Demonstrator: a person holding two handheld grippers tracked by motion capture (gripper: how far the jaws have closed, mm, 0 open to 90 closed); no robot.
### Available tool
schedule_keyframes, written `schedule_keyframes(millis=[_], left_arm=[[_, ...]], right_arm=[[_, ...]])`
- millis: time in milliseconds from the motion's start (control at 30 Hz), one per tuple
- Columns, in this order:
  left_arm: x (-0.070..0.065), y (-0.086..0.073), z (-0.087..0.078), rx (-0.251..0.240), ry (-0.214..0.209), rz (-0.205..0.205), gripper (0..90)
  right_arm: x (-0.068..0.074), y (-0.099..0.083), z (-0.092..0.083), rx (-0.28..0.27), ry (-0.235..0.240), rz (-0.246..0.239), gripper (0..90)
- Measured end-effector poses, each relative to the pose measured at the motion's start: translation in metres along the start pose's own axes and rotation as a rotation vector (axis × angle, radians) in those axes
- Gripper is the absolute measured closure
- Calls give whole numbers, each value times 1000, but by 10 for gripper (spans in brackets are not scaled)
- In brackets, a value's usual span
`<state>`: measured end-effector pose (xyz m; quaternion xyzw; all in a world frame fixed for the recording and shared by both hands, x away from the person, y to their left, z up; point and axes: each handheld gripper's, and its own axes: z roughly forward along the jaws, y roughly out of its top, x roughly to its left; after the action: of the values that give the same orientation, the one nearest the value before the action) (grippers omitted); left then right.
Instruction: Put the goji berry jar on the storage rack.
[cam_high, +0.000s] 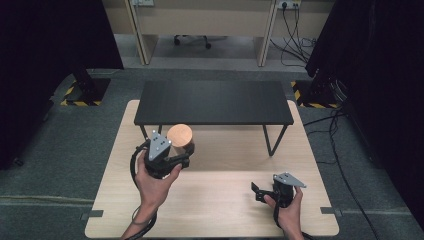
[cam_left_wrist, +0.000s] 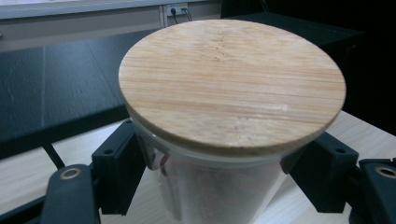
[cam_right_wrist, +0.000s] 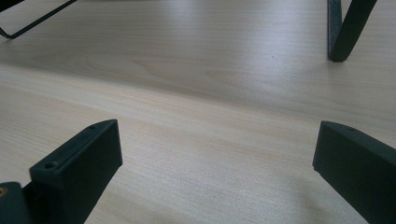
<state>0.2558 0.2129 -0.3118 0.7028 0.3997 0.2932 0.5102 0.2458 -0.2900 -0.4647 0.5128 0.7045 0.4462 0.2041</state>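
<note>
from up high i see one pale wooden table (cam_high: 215, 200) filling the middle and lower part of the frame, set on grey carpet. standing on its far half, centre of the frame, is one low black shelf (cam_high: 215, 102) on thin black legs; two of those legs show at the top corners of the right gripper view, one thin bar at upper left and a thicker foot (cam_right_wrist: 343, 32) at upper right.

one jar (cam_high: 181, 140) sits left of centre in the high view, just below the shelf's front edge. it has a round bamboo lid (cam_left_wrist: 231, 84) that takes up most of the left gripper view, with a clear glass body (cam_left_wrist: 219, 191) beneath it (something reddish inside, i can't tell what).

two hands come up from the bottom edge, one gripper each. my left gripper (cam_high: 175, 161) is at the jar: in its own view the two black jaws press against the glass on either side, just under the lid, so it is clamped on the jar. my right gripper (cam_high: 261, 192) sits lower right in the high view, well apart from the jar, and its own view shows its two jaws spread wide with bare table between them, holding nothing.
</note>
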Motion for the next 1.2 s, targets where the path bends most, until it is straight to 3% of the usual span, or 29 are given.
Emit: schedule_keyframes(millis=[433, 700, 1000, 1200], left_arm=[[2, 41, 14, 1, 33, 24, 253], [6, 54, 28, 2, 53, 20, 253], [11, 69, 54, 10, 106, 26, 253], [14, 72, 74, 45, 140, 30, 253]], right_arm=[[1, 0, 1, -1, 4, -11, 14], [1, 0, 1, -1, 6, -12, 14], [2, -1, 0, -5, 5, -17, 15], [2, -1, 1, -4, 8, -16, 15]])
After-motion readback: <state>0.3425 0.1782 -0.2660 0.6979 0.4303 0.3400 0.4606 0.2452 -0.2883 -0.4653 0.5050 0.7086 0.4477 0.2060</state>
